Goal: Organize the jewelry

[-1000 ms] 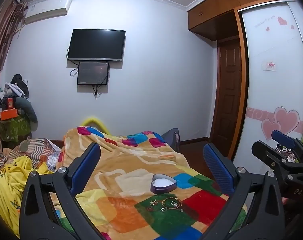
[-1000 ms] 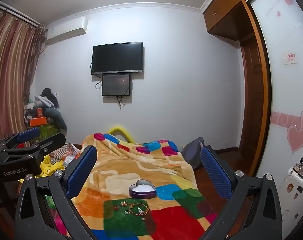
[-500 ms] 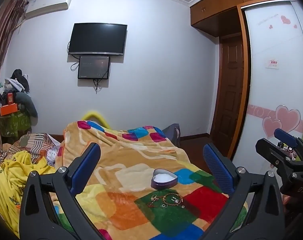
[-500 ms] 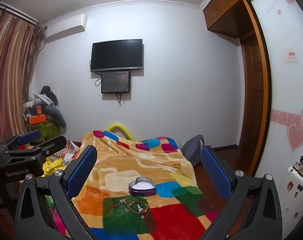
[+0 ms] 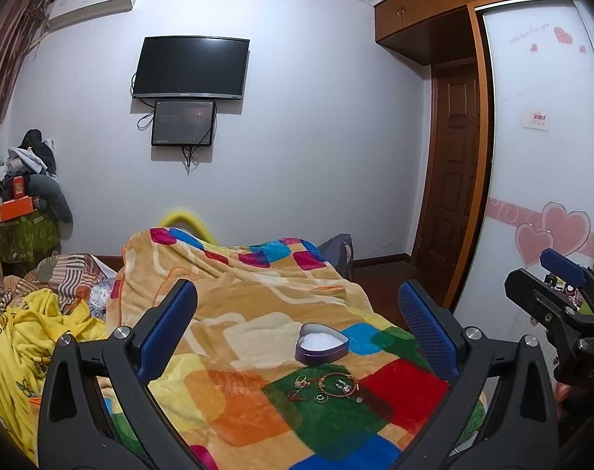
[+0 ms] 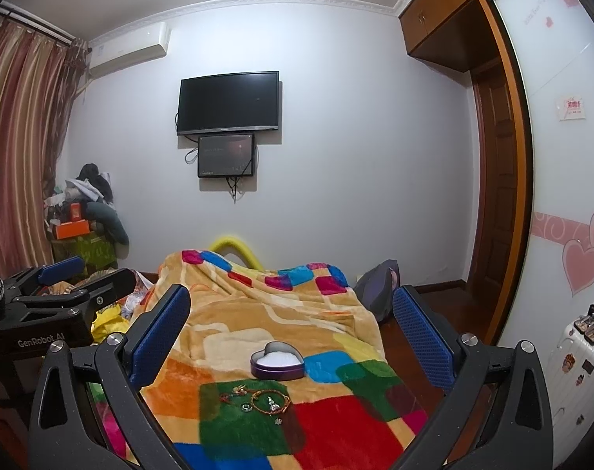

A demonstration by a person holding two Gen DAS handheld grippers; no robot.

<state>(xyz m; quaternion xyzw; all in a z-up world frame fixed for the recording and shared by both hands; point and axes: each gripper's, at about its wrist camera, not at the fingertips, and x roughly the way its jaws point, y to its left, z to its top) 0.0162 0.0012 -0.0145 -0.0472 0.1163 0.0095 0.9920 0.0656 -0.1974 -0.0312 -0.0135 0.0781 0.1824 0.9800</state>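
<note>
A purple heart-shaped box (image 5: 322, 344) (image 6: 277, 361) with a white lining sits open on the patchwork blanket (image 5: 234, 313) (image 6: 258, 313). Just in front of it, on a green patch, lie a reddish bracelet (image 5: 337, 384) (image 6: 270, 399), a ring (image 5: 300, 382) and other small jewelry pieces. My left gripper (image 5: 297, 321) hovers open above and short of them, holding nothing. My right gripper (image 6: 289, 325) is likewise open and empty. Each gripper shows at the edge of the other's view: the right gripper (image 5: 563, 297), the left gripper (image 6: 62, 286).
A yellow cloth (image 5: 26, 337) and striped bedding lie left of the blanket. A cluttered green stand (image 6: 81, 243) is at the far left by the curtain. A wardrobe with heart stickers (image 5: 551, 196) and a white suitcase (image 6: 575, 360) are on the right.
Both views have tilted slightly upward and shifted; the box and jewelry sit a little lower and closer in frame. Both grippers stay open and empty.
</note>
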